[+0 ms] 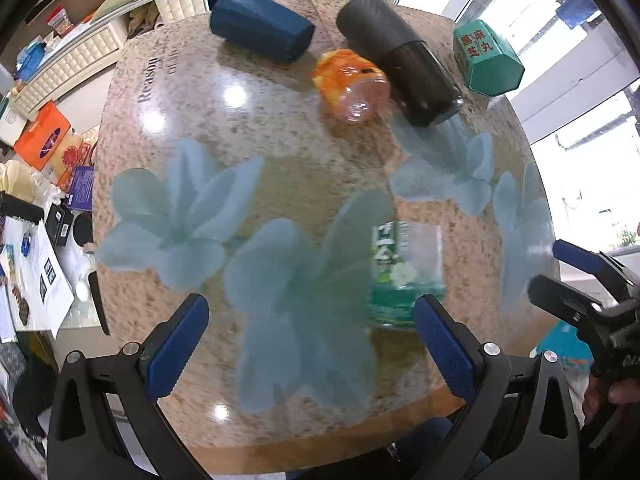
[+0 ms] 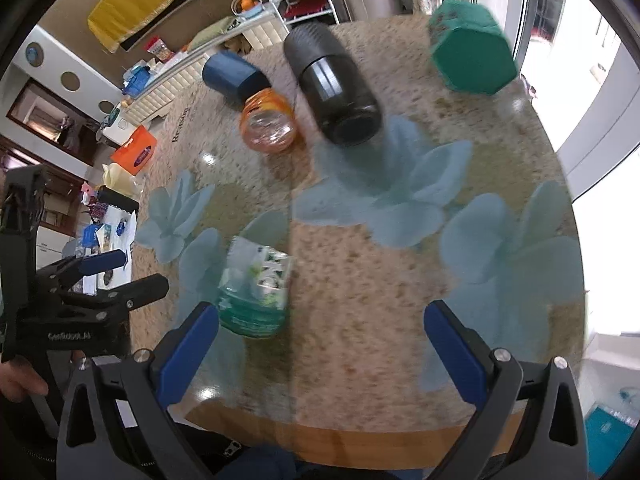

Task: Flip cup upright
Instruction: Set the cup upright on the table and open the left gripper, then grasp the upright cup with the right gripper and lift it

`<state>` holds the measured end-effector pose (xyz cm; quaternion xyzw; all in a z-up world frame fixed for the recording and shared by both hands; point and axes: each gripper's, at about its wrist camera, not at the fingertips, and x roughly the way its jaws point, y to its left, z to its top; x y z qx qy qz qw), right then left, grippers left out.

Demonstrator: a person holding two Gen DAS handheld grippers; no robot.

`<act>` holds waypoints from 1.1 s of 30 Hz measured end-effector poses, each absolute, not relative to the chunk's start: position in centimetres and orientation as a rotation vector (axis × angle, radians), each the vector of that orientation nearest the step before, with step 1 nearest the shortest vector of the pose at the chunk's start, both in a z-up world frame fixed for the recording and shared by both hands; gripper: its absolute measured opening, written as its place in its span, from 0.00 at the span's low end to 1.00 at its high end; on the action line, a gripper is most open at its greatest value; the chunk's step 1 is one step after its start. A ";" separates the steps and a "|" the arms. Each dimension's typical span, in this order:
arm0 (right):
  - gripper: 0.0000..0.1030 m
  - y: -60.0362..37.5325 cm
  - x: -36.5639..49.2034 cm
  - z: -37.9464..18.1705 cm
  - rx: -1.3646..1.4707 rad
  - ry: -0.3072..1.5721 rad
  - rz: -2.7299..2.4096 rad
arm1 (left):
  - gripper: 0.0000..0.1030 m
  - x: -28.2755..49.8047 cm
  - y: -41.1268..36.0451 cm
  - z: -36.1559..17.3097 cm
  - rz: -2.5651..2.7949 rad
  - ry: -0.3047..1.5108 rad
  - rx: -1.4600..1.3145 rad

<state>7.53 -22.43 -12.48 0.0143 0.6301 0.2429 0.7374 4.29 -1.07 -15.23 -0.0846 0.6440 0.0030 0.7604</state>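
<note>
The cup [image 1: 406, 276] (clear, with green print) stands on the counter [image 1: 280, 128] near its front edge, between both claws. Left claw [image 1: 312, 344] and right claw [image 2: 320, 354] hover with fingers apart, holding nothing. A black flask [image 1: 400, 64] lies farther back.

"Reason" printed on worktop [image 1: 280, 128] near far-left edge; "GenRobot.AI" on left tongs [image 2: 132, 276] body; Chinese characters on green box [image 1: 486, 58], far-right edge.
</note>
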 end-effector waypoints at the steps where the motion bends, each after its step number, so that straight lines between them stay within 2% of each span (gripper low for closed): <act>1: 1.00 -21.7 7.6 -12.8 0.038 1.397 0.520 | 1.00 4.1 -0.4 -15.3 -0.002 1.404 -0.183; 11: 1.00 -16.4 9.1 -15.8 0.073 1.513 0.353 | 1.00 3.4 4.8 -18.2 -0.092 1.493 -0.191; 24: 1.00 -13.4 10.7 -21.3 0.111 1.711 0.254 | 1.00 2.9 7.8 -20.2 -0.121 1.525 -0.230; 25: 0.99 -13.2 10.8 -21.7 0.108 1.723 0.254 | 1.00 2.9 8.0 -20.4 -0.117 1.529 -0.238; 27: 0.84 -13.1 11.0 -22.7 0.111 1.753 0.257 | 1.00 2.7 8.3 -20.6 -0.113 1.535 -0.253; 30: 0.75 -12.7 11.2 -22.8 0.083 1.756 0.262 | 1.00 2.4 8.8 -20.7 -0.104 1.533 -0.273; 31: 0.68 -12.5 11.3 -22.6 0.074 1.754 0.268 | 1.00 2.4 8.8 -20.7 -0.102 1.534 -0.277; 33: 0.65 -12.7 11.3 -22.5 0.093 1.755 0.283 | 1.00 2.3 8.9 -20.8 -0.097 1.534 -0.283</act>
